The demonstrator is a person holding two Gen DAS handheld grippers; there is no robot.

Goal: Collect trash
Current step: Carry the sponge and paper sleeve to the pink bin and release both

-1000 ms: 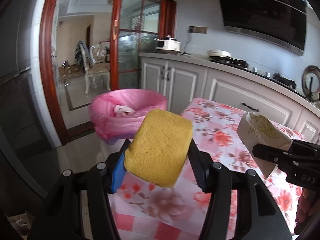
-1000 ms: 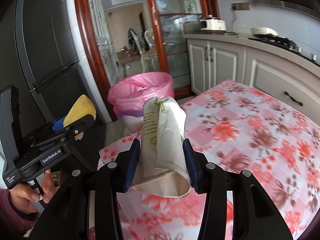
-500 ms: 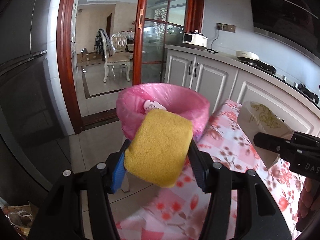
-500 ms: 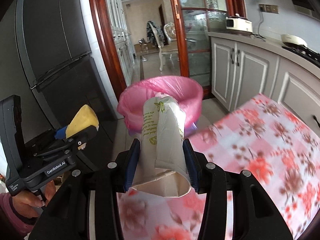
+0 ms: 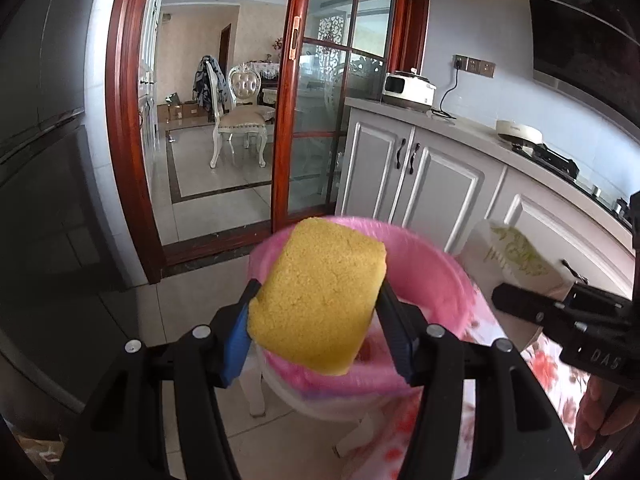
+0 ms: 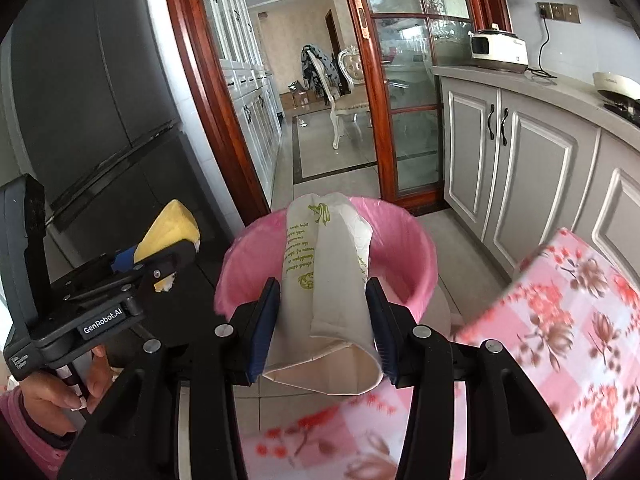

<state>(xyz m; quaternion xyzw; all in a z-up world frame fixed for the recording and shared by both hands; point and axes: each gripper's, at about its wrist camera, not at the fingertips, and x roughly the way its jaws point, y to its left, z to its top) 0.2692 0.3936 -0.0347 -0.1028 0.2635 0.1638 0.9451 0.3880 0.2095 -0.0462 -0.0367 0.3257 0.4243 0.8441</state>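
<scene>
My left gripper [image 5: 316,316] is shut on a yellow sponge [image 5: 320,296] and holds it just in front of a bin lined with a pink bag [image 5: 432,272]. My right gripper [image 6: 322,308] is shut on a crushed white paper cup with green print [image 6: 326,280], held above the near rim of the same pink-lined bin [image 6: 404,256]. The left gripper with the sponge [image 6: 168,236] shows at the left of the right wrist view. The cup [image 5: 508,256] shows at the right of the left wrist view.
A table with a pink floral cloth [image 6: 568,320] lies to the right of the bin. Grey kitchen cabinets [image 5: 420,176] run along the right wall. A dark fridge [image 6: 100,120] stands at the left. A red-framed glass sliding door [image 5: 320,120] opens onto a tiled floor.
Both grippers have moved from over the floral table toward the pink bin, which is now closer and lower in both views. Both keep hold of their items.
</scene>
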